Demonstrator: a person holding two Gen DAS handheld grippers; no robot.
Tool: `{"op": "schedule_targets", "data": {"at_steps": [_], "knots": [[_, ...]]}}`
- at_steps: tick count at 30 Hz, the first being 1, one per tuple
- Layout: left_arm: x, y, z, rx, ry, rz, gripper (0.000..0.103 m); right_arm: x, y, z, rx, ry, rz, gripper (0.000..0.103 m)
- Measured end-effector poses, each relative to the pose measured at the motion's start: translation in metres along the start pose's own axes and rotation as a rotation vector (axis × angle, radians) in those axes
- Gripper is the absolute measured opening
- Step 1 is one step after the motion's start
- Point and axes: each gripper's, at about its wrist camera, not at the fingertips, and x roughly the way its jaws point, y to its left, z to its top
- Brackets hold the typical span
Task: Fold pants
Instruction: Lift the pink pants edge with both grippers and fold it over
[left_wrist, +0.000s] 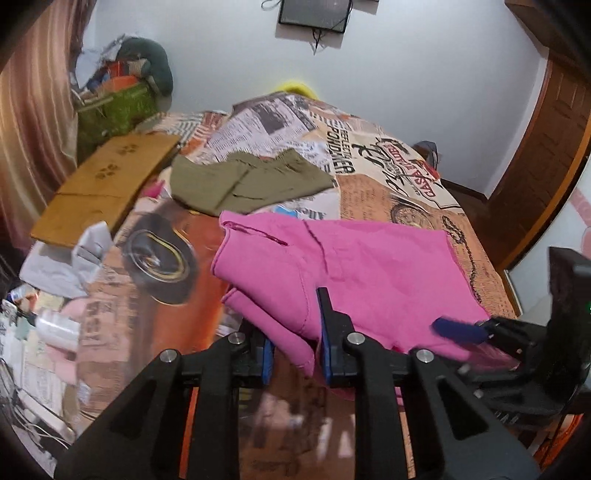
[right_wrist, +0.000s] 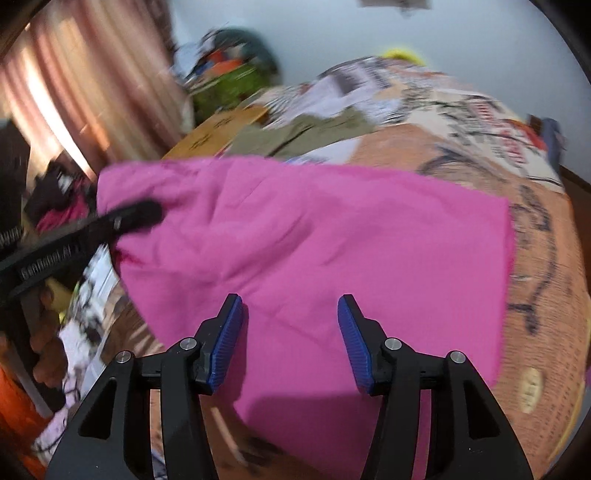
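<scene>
pink pants (left_wrist: 369, 266) lie on the bed (left_wrist: 399, 192), over the patterned newsprint cover, partly folded; near left edge is lifted off the cover; left gripper (left_wrist: 295, 332) clamped on that lifted fold of pink fabric, cloth pinched between the blue pads, jaws nearly together; right gripper (right_wrist: 290, 332) released, jaws apart w/ nothing between them, hovering over the near part of the pants; right wrist view is blurred so can't tell if its fingers (right_wrist: 231, 332) touch the cloth.

key relation: pants lie straight ahead of both tools; long axis runs left-right across the bed, roughly crosswise to both grippers' fingers; the bunched end w/ what looks like a pocket slit sits to the left, the flat straight-cut edge to the right; which end is waist vs hem not sure. left gripper is on the left end and is the one holding; right gripper nearer the middle/right part, free. in left wrist view the right gripper's blue tip (left_wrist: 458, 330) shows just beside the near right edge of the pants.

judgement: a fold is in hand; prob next move carries the gripped left end across toward the right edge, along the long axis; right gripper likely needs to pin or grab the near edge.

olive pants (left_wrist: 251, 181) lie further back on the bed, apart from the pink ones; wooden board (left_wrist: 107, 184) at the left.
</scene>
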Motion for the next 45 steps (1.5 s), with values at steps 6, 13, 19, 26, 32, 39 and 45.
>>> {"op": "schedule_targets", "data": {"at_steps": [6,13,19,26,32,39,45], "knots": [[-0.013,-0.019,0.003,0.103,-0.066,0.017,0.02,-0.001,0.001,-0.003,-0.003,-0.005,0.003,0.052],[-0.026,-0.059,0.014,0.243,-0.123,-0.02,0.02,-0.04,-0.043,-0.012,0.097,-0.08,-0.093,0.052],[-0.025,-0.09,0.023,0.307,-0.131,-0.052,0.02,-0.046,-0.074,-0.034,0.165,-0.051,-0.147,0.052],[-0.016,-0.13,0.031,0.346,-0.113,-0.131,0.02,-0.044,-0.084,-0.042,0.193,-0.088,-0.111,0.053],[-0.004,-0.154,0.035,0.33,-0.051,-0.236,0.019,-0.074,-0.096,-0.048,0.212,-0.15,-0.121,0.053],[0.01,-0.17,0.033,0.331,0.0,-0.29,0.017,-0.077,-0.12,-0.065,0.245,-0.104,-0.212,0.053],[0.031,-0.188,0.024,0.343,0.055,-0.313,0.017,-0.07,-0.123,-0.072,0.271,-0.104,-0.205,0.053]]}}
